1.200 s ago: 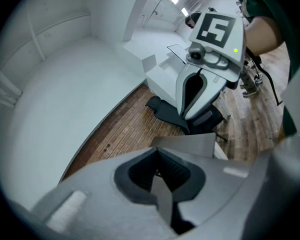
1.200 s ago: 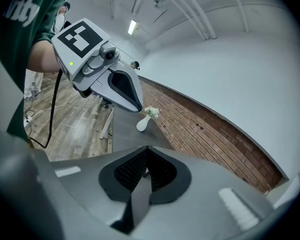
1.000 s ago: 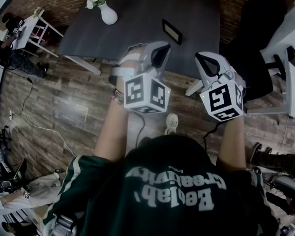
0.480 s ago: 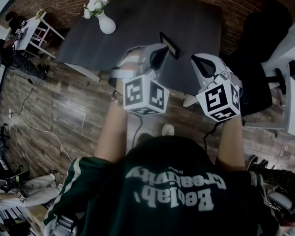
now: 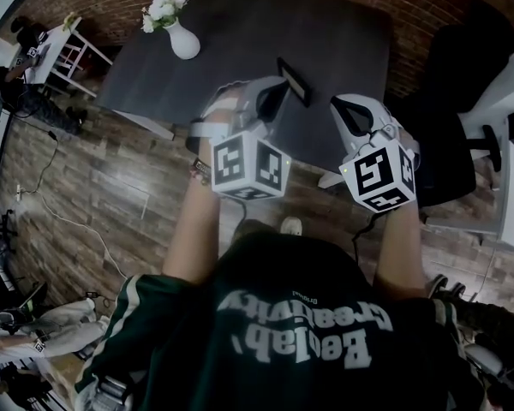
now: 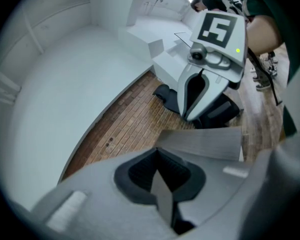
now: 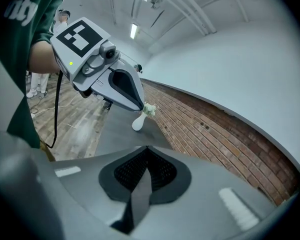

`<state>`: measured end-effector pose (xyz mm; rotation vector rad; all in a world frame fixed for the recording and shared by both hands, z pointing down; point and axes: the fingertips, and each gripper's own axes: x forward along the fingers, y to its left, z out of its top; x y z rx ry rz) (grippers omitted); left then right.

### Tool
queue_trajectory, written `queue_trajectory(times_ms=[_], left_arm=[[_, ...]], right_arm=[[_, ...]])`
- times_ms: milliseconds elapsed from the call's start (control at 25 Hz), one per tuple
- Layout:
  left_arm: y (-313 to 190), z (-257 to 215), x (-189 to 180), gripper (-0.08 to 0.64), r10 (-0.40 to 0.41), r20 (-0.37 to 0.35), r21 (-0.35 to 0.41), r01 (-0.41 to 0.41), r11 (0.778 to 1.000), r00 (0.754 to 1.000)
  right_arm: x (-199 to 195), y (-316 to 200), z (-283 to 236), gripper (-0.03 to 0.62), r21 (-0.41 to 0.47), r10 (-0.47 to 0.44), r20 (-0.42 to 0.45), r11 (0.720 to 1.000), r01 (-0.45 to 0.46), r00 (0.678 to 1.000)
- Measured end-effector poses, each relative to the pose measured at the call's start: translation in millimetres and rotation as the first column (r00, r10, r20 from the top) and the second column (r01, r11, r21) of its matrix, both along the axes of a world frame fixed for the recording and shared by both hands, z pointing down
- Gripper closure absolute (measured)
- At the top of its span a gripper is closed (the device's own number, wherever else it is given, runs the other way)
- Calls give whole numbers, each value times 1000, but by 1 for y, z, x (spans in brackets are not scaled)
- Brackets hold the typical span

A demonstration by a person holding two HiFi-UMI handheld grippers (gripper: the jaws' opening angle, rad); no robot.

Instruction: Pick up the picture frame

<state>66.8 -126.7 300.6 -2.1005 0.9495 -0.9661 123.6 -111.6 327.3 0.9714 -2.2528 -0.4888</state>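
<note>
Reaching is the only part of the job under way, by my reading: the frame stands untouched on the dark counter, well to the right of the vase and nearer the person than the vase is. Nothing has been gripped or lifted yet. The left gripper hangs to the right of the vase too, and in the head view its tip overlaps the lower edge of the frame. Whether it actually touches or merely sits above and short of it cannot be told from that steep angle. The right gripper is farther right of the vase again, beside the frame and clear of it. In the left gripper view the fingers are pressed together with nothing between them, and the frame does not show there at all. The right gripper view tells the same story: its fingers meet along a closed seam, empty, looking past the other gripper towards the vase. What is left is nearly everything: one pair of fingers must spread, come round an edge of the frame, pinch it and raise it off the counter.
</note>
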Motion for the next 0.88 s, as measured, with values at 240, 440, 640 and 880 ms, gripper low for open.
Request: queue_trajectory(times_ms=[240, 440, 640, 880], left_arm=[[-7, 5, -1, 557, 0, 7, -9, 0, 1000, 1000], [-17, 11, -2, 557, 8, 4, -18, -8, 1000, 1000], [-23, 26, -8, 557, 39, -1, -45, -39, 998, 999], [-53, 33, -15, 557, 96, -3, -57, -96, 994, 995]], right_arm=[[1, -8, 6, 585, -16, 10, 9, 1000, -10, 1000], [0, -18, 14, 586, -33, 25, 15, 999, -24, 1000], [-8, -24, 28, 585, -69, 58, 14, 996, -57, 998], [-14, -54, 33, 584, -91, 126, 15, 988, -125, 992]])
